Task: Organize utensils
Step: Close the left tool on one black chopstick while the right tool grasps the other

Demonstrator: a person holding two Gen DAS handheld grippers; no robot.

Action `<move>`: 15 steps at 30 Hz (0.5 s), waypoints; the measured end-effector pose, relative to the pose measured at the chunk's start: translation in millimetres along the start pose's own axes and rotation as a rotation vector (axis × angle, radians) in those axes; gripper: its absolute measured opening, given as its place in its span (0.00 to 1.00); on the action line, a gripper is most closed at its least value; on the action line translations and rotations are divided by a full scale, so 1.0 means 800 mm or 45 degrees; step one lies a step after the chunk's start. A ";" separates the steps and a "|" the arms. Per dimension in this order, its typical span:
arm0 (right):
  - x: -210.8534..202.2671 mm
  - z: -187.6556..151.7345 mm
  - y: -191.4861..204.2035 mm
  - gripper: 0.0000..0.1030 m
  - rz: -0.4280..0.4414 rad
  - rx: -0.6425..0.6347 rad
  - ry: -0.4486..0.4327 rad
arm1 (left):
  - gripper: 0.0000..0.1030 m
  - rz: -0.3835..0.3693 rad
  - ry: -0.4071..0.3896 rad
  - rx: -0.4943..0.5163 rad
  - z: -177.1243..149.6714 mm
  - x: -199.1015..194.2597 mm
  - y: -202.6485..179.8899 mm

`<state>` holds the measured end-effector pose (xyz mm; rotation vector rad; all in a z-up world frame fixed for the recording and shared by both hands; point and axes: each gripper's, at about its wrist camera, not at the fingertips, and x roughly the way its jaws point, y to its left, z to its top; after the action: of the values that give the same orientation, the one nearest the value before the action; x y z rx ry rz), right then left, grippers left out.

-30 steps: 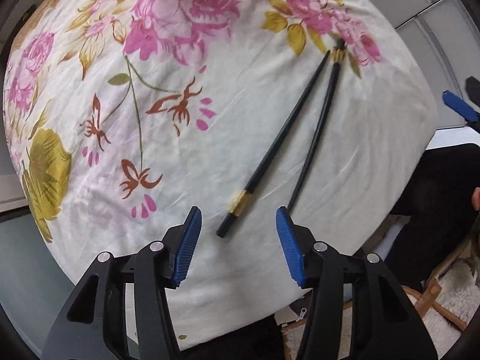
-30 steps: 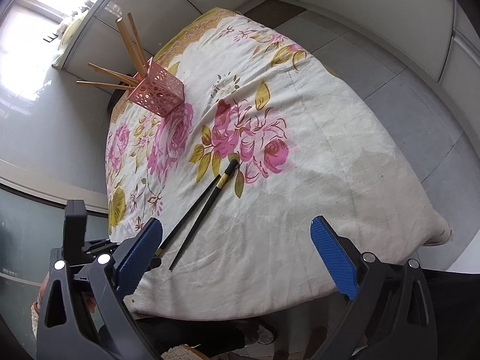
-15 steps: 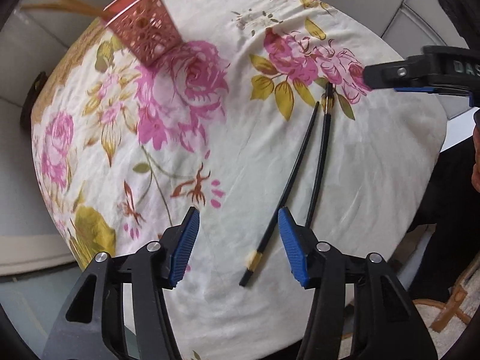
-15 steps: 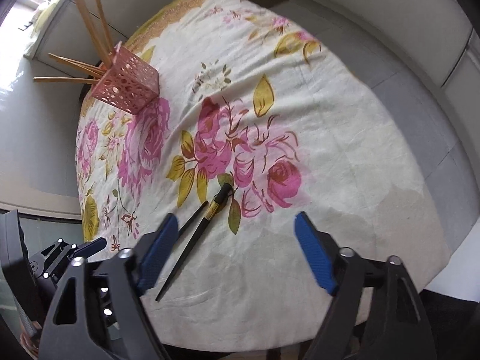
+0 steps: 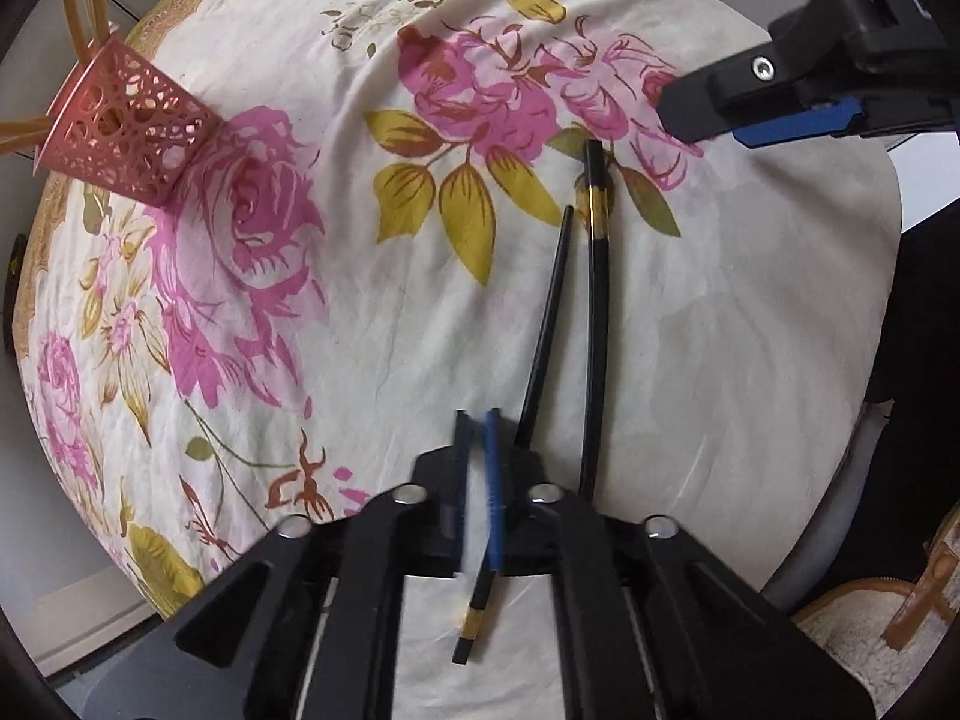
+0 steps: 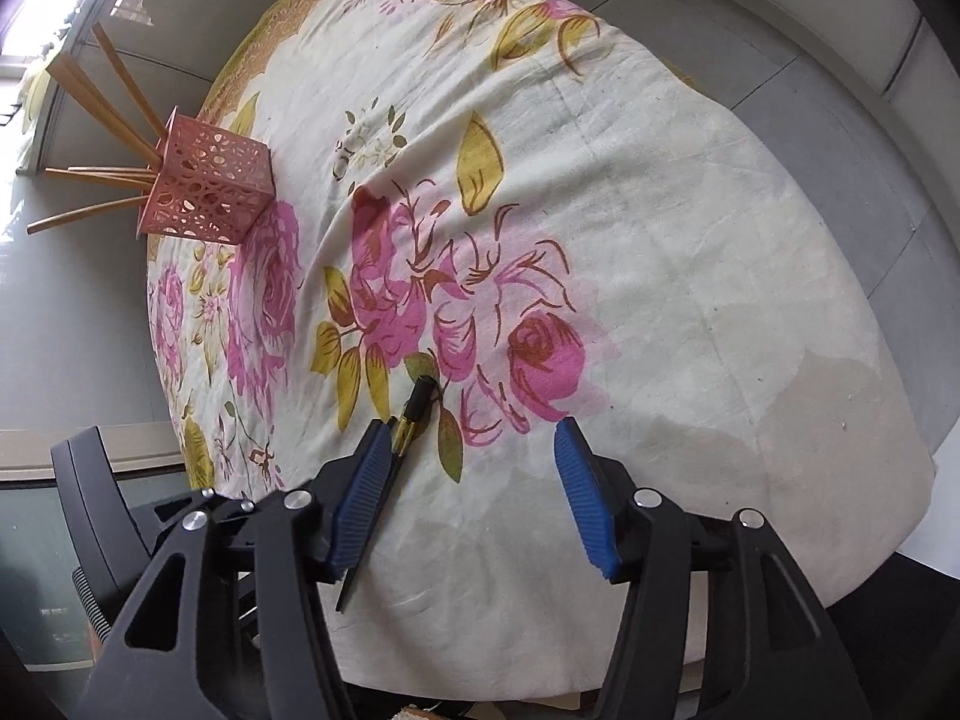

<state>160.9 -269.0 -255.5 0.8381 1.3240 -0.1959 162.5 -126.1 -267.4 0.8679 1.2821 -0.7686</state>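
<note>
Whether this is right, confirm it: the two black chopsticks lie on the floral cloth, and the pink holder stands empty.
One thing is wrong: the pink holder is not empty. Wooden chopsticks stick out of it, as the right wrist view shows. The two black chopsticks do lie on the floral cloth.

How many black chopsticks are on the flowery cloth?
2. One black chopstick runs under the shut left gripper. The other chopstick lies beside it, to its right, its gold-banded end toward the right gripper. None seems hidden.
</note>
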 end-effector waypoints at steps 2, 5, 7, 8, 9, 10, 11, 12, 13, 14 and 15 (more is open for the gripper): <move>0.006 -0.001 0.009 0.58 -0.018 -0.016 0.007 | 0.00 0.026 -0.010 -0.066 -0.013 -0.001 0.012; 0.020 -0.003 0.025 0.58 -0.053 -0.034 0.027 | 0.00 0.034 -0.030 -0.229 -0.032 -0.004 0.049; 0.033 -0.003 0.037 0.57 -0.085 -0.046 0.049 | 0.00 0.006 -0.089 -0.305 -0.048 -0.018 0.067; 0.035 -0.003 0.043 0.57 -0.107 -0.049 0.038 | 0.00 -0.017 -0.132 -0.344 -0.056 -0.029 0.076; 0.037 -0.002 0.050 0.54 -0.131 -0.057 0.029 | 0.00 -0.034 -0.179 -0.378 -0.064 -0.041 0.082; 0.042 0.000 0.055 0.53 -0.142 -0.053 0.043 | 0.00 -0.051 -0.215 -0.402 -0.069 -0.050 0.087; 0.043 0.000 0.060 0.47 -0.169 -0.051 0.026 | 0.02 -0.067 -0.256 -0.424 -0.076 -0.060 0.092; 0.048 0.000 0.066 0.37 -0.191 -0.060 0.036 | 0.04 -0.072 -0.285 -0.439 -0.081 -0.068 0.096; 0.049 -0.001 0.073 0.34 -0.240 -0.081 0.017 | 0.05 -0.075 -0.304 -0.451 -0.084 -0.073 0.101; 0.053 -0.002 0.077 0.30 -0.282 -0.105 0.016 | 0.06 -0.074 -0.327 -0.463 -0.090 -0.077 0.102; 0.055 -0.003 0.082 0.26 -0.315 -0.121 0.008 | 0.06 -0.073 -0.346 -0.473 -0.094 -0.082 0.103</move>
<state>208.6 -207.0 -267.1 0.5943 1.4307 -0.3223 189.7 -20.5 -198.7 0.4136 1.1607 -0.6410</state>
